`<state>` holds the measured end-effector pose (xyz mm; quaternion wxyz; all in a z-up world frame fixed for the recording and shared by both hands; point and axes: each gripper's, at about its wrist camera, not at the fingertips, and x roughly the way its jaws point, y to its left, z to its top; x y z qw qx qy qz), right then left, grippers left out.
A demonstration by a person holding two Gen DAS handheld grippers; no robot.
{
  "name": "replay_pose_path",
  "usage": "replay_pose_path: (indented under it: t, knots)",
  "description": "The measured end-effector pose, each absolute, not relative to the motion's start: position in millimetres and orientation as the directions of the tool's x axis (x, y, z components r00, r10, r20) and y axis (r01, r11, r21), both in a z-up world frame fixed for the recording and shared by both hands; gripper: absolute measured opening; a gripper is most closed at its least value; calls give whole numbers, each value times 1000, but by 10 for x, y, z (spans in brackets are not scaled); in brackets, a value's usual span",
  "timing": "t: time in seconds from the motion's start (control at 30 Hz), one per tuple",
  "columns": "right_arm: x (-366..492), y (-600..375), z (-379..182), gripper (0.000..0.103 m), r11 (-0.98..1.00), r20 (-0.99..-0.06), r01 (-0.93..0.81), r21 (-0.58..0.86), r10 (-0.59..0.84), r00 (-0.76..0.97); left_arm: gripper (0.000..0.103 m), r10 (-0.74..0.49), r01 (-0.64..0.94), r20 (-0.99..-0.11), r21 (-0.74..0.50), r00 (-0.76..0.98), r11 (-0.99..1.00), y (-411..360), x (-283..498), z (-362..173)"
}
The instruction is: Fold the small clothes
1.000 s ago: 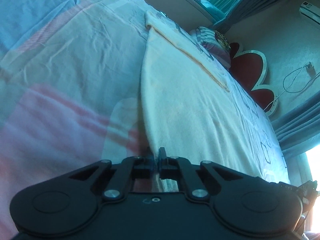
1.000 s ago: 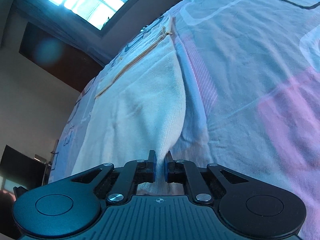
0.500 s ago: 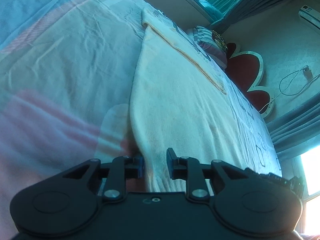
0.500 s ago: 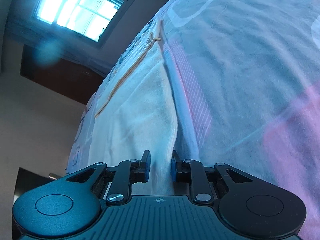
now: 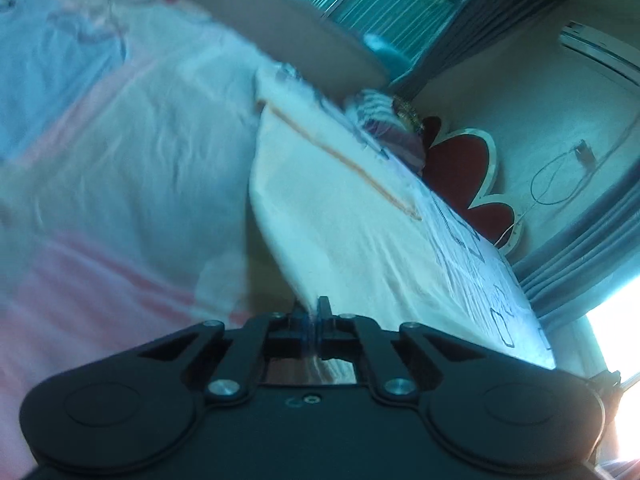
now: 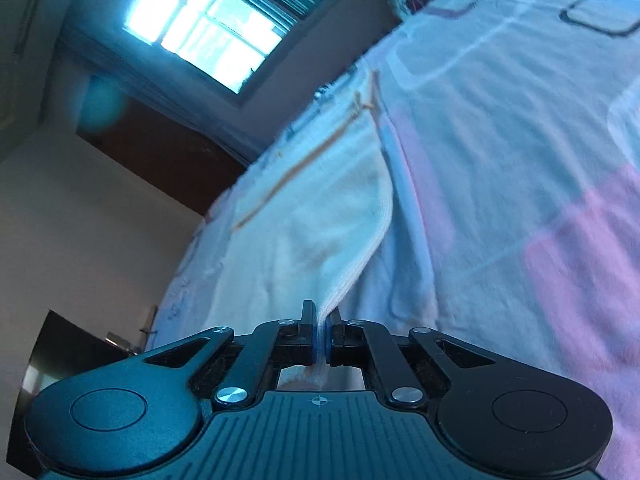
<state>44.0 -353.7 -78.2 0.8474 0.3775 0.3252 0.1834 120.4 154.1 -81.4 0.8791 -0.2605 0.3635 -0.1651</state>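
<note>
In the left wrist view, the black two-finger left gripper [image 5: 316,320] is seen clamped on the near corner of a cream, terry-textured small garment with a thin tan trim line [image 5: 344,216]. Its jaws have just been closing, with the cloth edge caught between them. The garment is spread on a bedsheet patterned in pale blue, white and pink blocks [image 5: 120,168], and its left-hand edge is raised off the sheet near the gripper, with a shadowed gap under it. The corner appears to be held so that this edge can be lifted and carried over for a fold. Open sheet lies to the left of the garment. To the right, a dark red scalloped headboard [image 5: 460,160] and a striped pillow [image 5: 376,112] are found beyond the far end, well apart from the grip.

In the right wrist view, the black two-finger right gripper [image 6: 320,336] is likewise closed on the garment's other near corner [image 6: 320,220]. Its jaws have also just been closing, and a ribbed hem is pinched between the pads. The cloth rises in a taut peak toward the jaws, which suggests both corners are being raised together. Broad bare bedsheet [image 6: 500,160] is available to the right. The far hem, marked by the tan trim, lies flat on the bed, so room for a forward fold seems ample.
</note>
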Motion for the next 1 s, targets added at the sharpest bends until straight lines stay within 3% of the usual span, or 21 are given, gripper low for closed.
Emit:
replay_pose_path:
  t: [0.13, 0.17, 0.33, 0.6, 0.9, 1.0]
  knots:
    - [566, -3468, -1048, 3, 707, -545, 4, 707, 542, 639, 3, -444, 21, -656, -547, 610, 837, 1575, 1280, -1112]
    - [580, -3450, -1100, 3, 708, -563, 21, 706, 544, 622, 3, -452, 7, -646, -570, 615, 822, 1597, 1262, -1148]
    - [551, -3501, -992, 3, 651, -491, 27, 759, 544, 680, 3, -455, -13, -611, -606, 648, 796, 1626, 1214, -1060]
    - [1091, -3412, -146, 3, 682, -374, -104, 724, 514, 772, 2, -467, 40, -456, -682, 758, 730, 1604, 1633, -442]
    - [2309, -3483, 530, 3, 702, -352, -78, 708, 446, 823, 2, -420, 85, -371, -658, 828, 748, 1438, 2786, 208]
    - [2866, -3567, 505, 3, 672, -368, -35, 740, 448, 815, 2, -406, 73, -396, -636, 824, 768, 1323, 3260, 262]
